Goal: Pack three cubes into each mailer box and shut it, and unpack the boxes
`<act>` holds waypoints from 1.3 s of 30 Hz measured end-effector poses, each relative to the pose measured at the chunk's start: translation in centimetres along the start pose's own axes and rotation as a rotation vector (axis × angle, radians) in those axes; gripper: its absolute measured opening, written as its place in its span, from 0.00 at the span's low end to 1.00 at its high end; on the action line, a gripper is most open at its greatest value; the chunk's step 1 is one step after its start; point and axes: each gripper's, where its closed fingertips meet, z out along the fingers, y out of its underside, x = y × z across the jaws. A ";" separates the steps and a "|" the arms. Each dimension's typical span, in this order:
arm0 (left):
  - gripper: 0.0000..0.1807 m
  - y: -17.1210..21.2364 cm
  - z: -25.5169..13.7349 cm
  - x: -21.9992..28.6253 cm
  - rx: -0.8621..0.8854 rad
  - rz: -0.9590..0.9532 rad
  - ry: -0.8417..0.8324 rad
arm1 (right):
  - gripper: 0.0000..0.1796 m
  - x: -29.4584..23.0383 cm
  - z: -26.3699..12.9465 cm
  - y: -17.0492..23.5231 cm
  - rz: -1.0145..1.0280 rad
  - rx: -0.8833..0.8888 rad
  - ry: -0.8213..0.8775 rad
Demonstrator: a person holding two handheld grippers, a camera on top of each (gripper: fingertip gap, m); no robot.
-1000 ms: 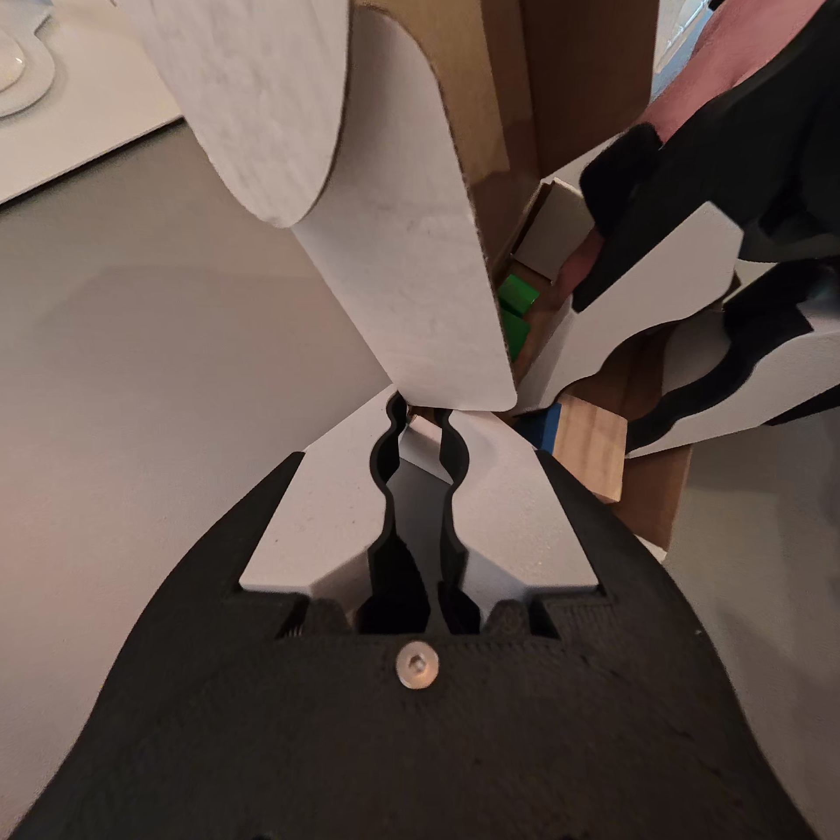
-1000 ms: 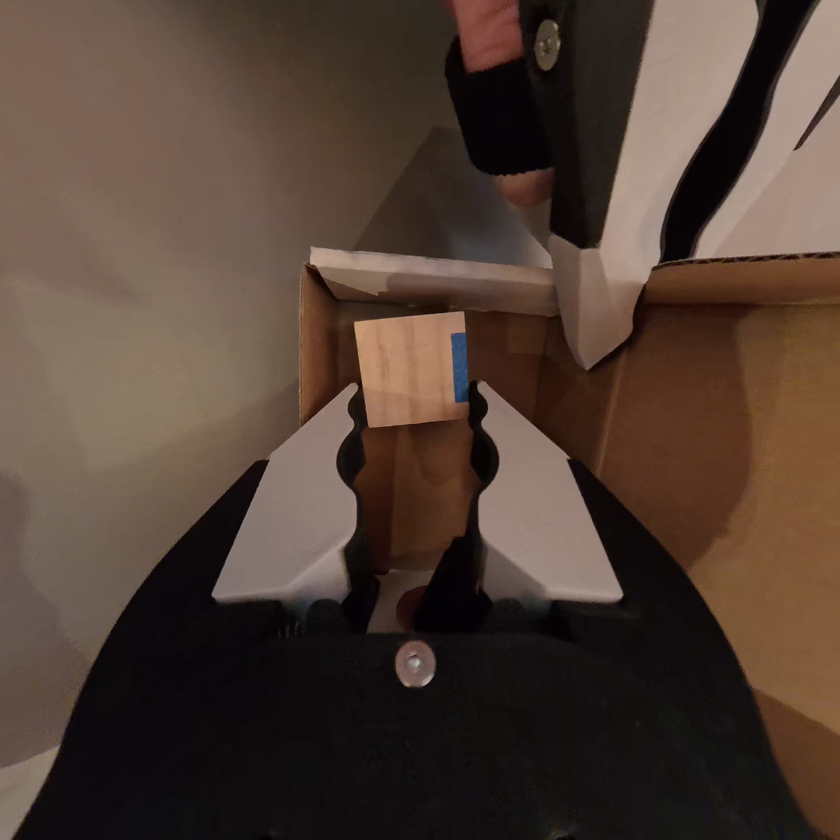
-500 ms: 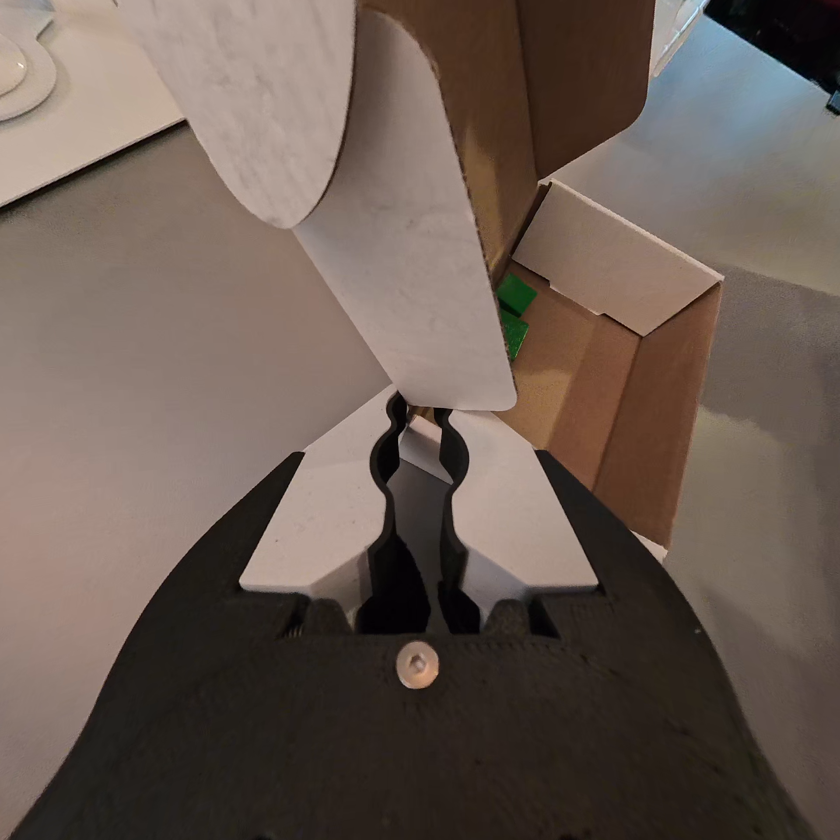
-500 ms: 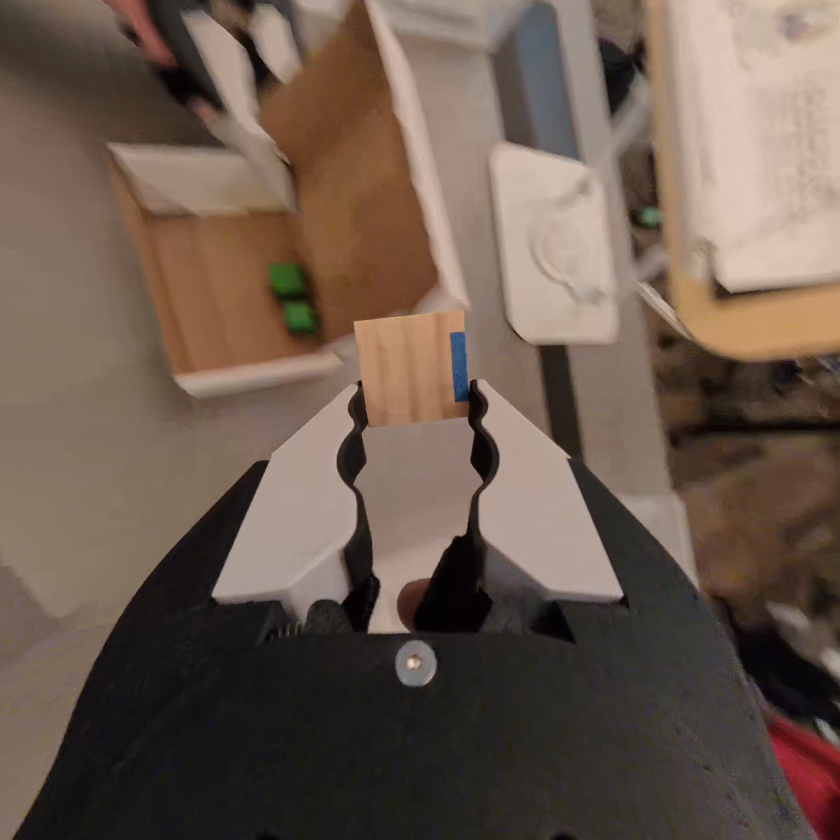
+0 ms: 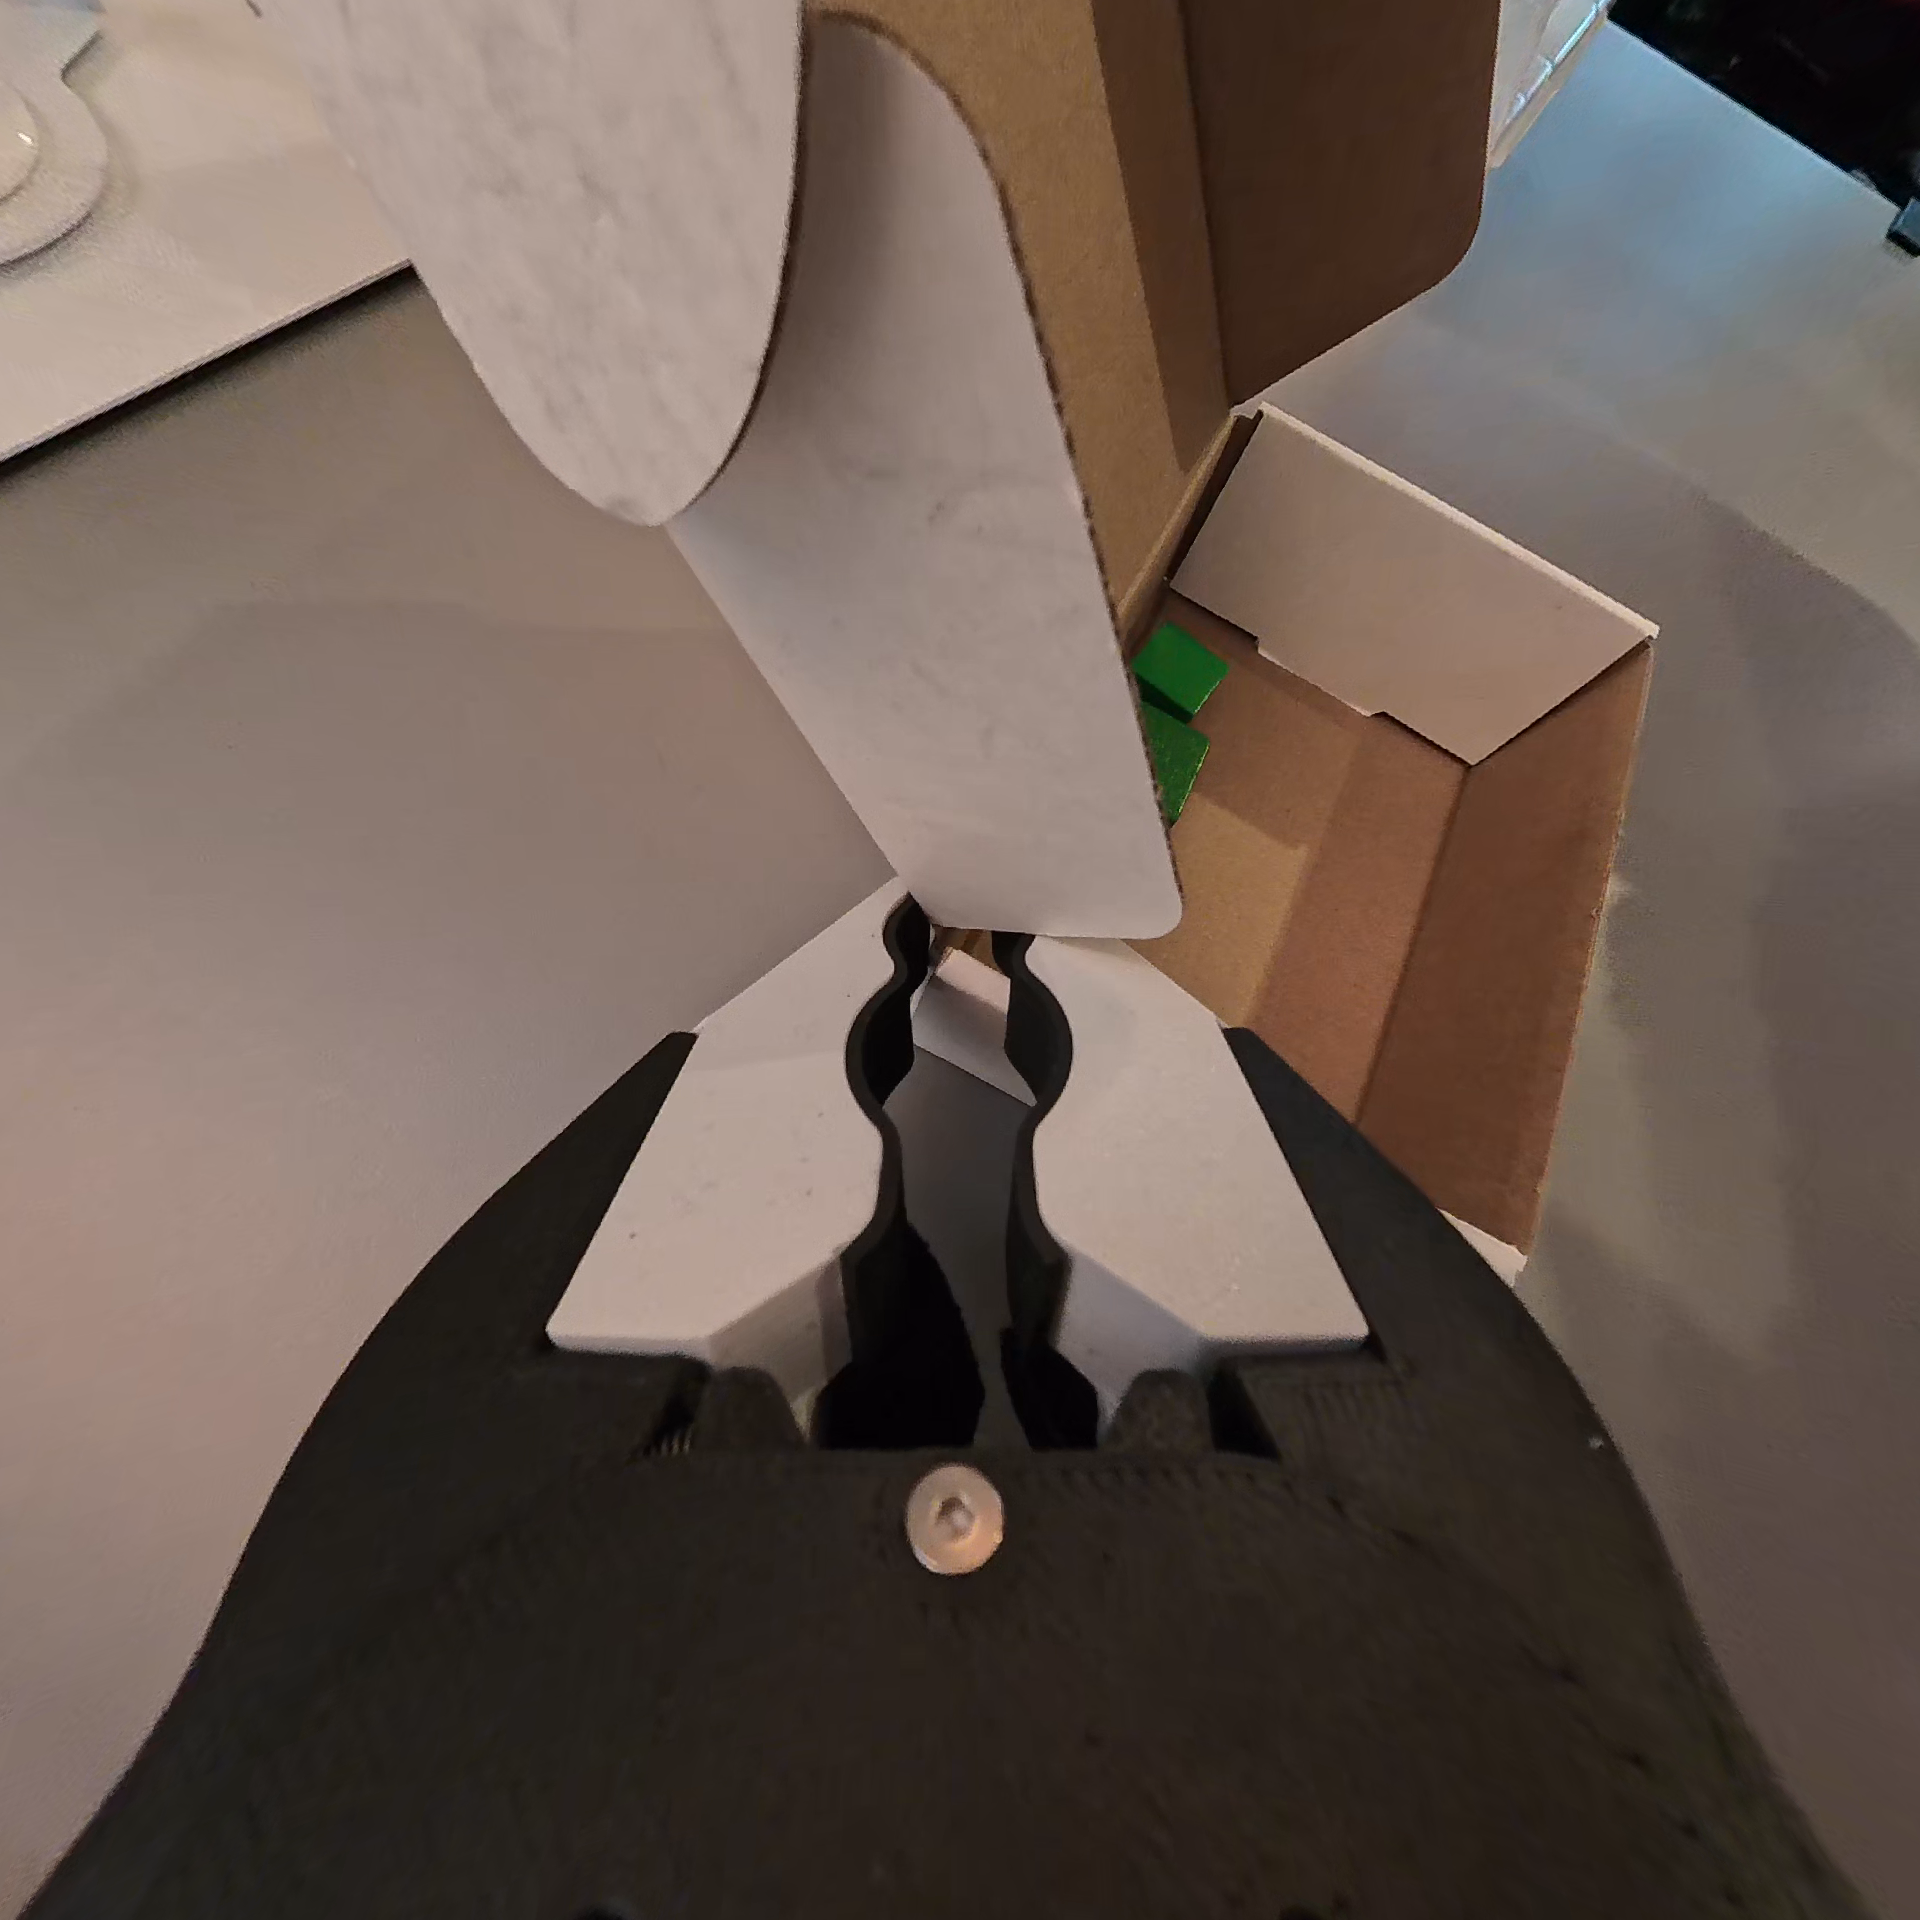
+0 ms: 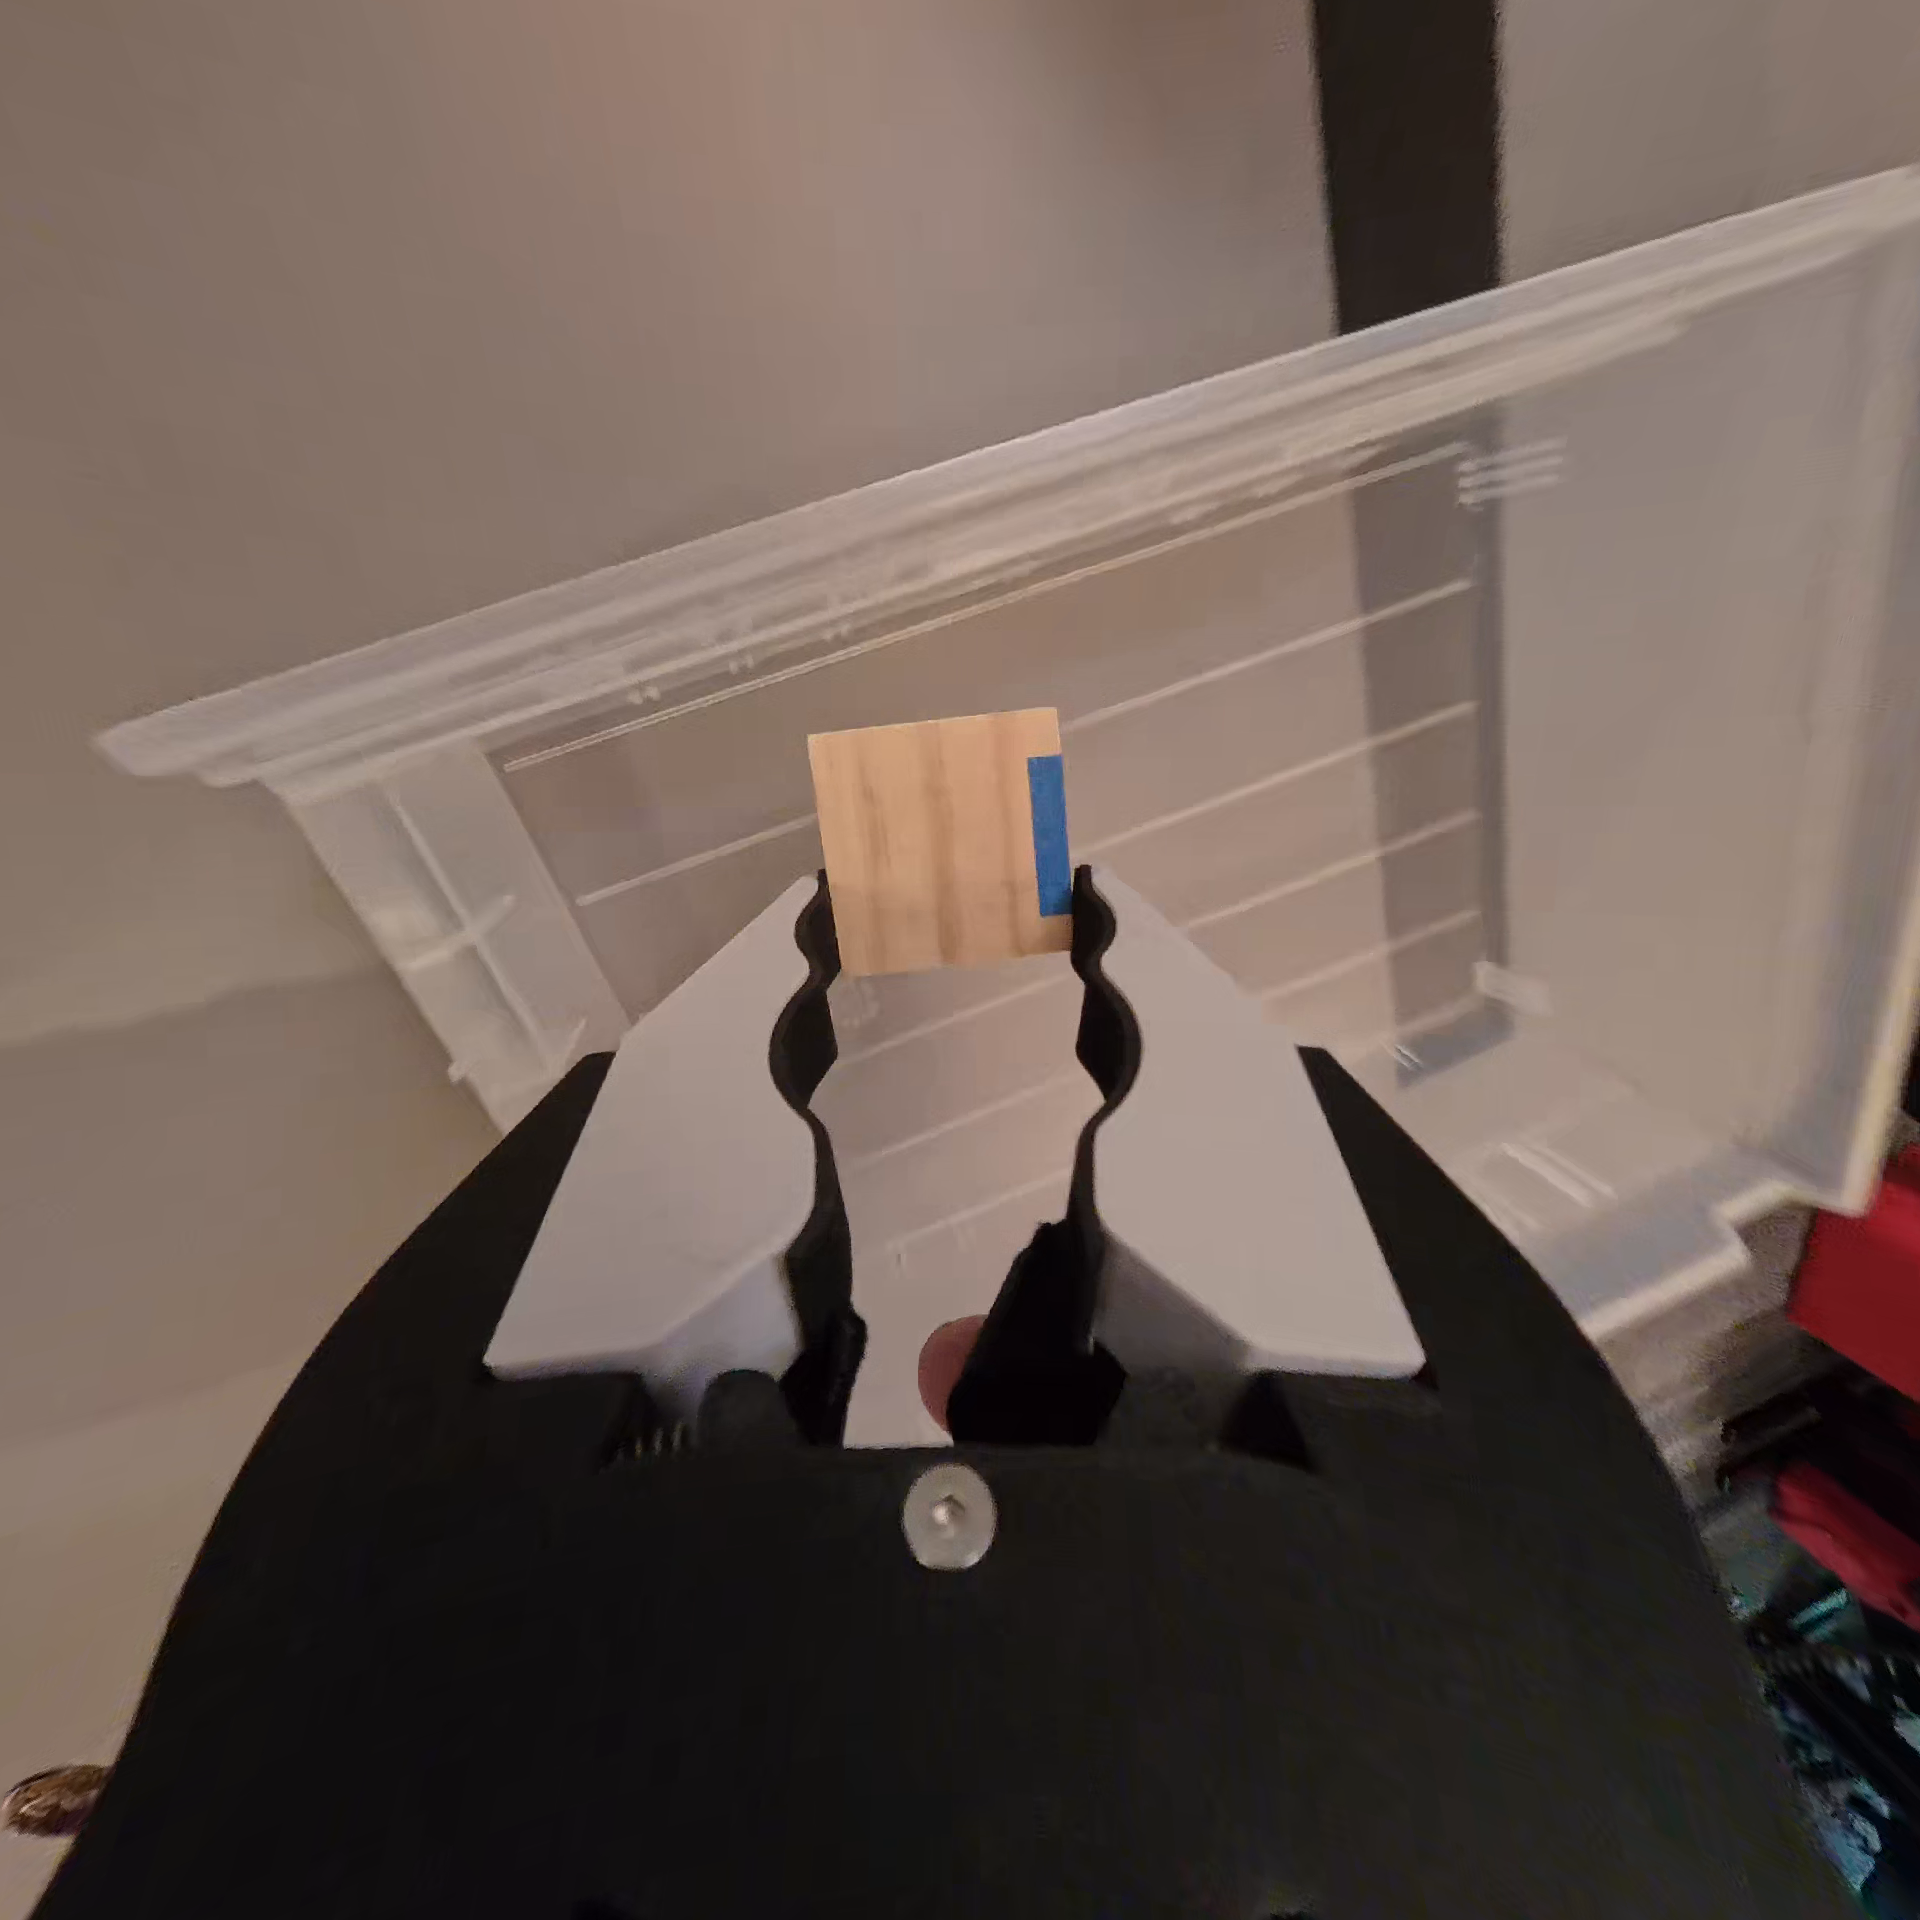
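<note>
Mailer box [image 5: 1455, 935], white outside and brown corrugated inside, sits open on the grey worktop [image 5: 364, 831] at about two o'clock from the left gripper [image 5: 961, 935]. Its lid flap [image 5: 935, 644] stands up at twelve o'clock. The left fingers [image 5: 748, 1143] are drawn nearly together on the box's front edge where the flap rises; this looks meant to keep the box steady and the lid out of the way, leaving the interior reachable. Whether they truly pinch the card or only rest against it cannot be told. Two small green cubes [image 5: 1174, 717] lie inside against the wall under the lid, touching each other, the rest of the floor bare.

Away from the box, the right gripper [image 6: 951, 909] holds a pale wooden cube with a strip of blue tape [image 6: 940, 836] clamped by its lower sides between the fingertips, most of it standing proud at twelve o'clock. Behind it a clear plastic storage bin [image 6: 1351, 644] lies tipped on the worktop. Judging by this, the step is unpacking, and the bin seems the likely place for the cube.
</note>
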 end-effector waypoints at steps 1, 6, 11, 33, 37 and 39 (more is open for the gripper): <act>0.05 0.0 0.0 0.0 0.000 0.001 0.000 | 0.24 -0.2 1.0 0.1 -0.010 -0.012 -0.021; 0.05 0.0 0.0 0.0 0.001 -0.001 0.003 | 0.24 0.1 4.2 0.6 -0.046 -0.058 -0.060; 0.05 0.0 0.0 0.0 0.001 -0.002 0.004 | 0.24 0.8 4.6 0.9 -0.112 -0.116 -0.022; 0.05 0.0 0.1 0.1 -0.002 0.010 0.000 | 0.24 -21.6 -3.5 -23.9 -0.453 0.323 -0.030; 0.05 -0.1 0.1 0.2 0.003 0.011 0.001 | 0.26 -22.4 2.2 -24.0 -0.444 0.169 -0.068; 0.05 -0.1 0.1 0.2 0.002 0.011 0.003 | 0.26 -22.4 3.6 -24.2 -0.445 0.148 -0.049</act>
